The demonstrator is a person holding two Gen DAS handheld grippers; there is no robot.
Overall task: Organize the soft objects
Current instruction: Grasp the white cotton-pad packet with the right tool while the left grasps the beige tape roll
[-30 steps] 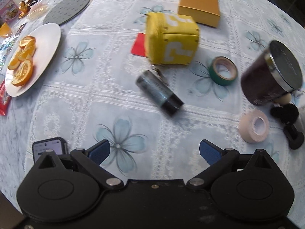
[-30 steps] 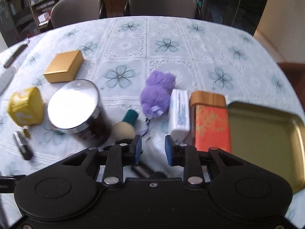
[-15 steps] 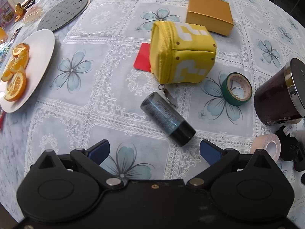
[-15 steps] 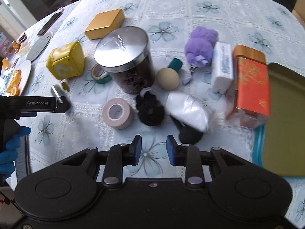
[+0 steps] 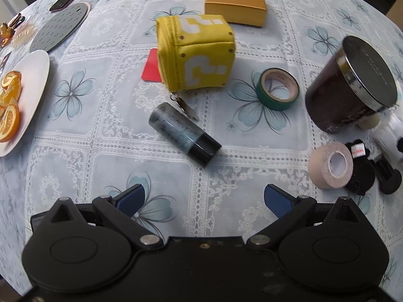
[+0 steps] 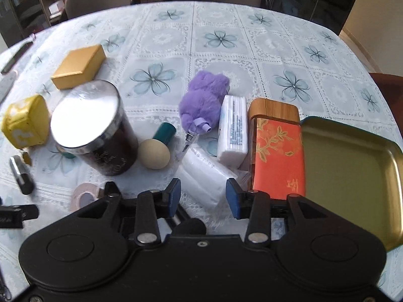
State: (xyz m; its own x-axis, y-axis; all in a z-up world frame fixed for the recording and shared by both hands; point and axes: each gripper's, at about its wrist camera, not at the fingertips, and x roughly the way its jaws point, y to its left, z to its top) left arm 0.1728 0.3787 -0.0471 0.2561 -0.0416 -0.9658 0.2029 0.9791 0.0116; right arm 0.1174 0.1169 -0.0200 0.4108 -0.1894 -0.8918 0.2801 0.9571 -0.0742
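Observation:
A yellow plush question-mark cube (image 5: 196,58) sits on the tablecloth ahead of my left gripper (image 5: 204,198), which is open and empty; it also shows in the right wrist view (image 6: 25,123). My right gripper (image 6: 203,197) is open, its pads either side of the near end of a white plastic packet (image 6: 204,176). Beyond lie a purple fluffy toy (image 6: 204,100), a white tissue pack (image 6: 231,128) and a beige makeup sponge (image 6: 154,154). A black fuzzy item (image 5: 360,173) lies by the beige tape roll (image 5: 330,166).
A gold tray (image 6: 347,176) stands at the right beside a red-and-wood box (image 6: 277,153). A dark jar with a metal lid (image 6: 95,128), green tape (image 5: 277,88), dark tube (image 5: 183,133), gold box (image 5: 235,3) and a plate of orange slices (image 5: 20,100) surround them.
My right gripper has opened wider and moved forward and lower onto the white packet. My left gripper has drawn back slightly from the yellow cube; it stays open.

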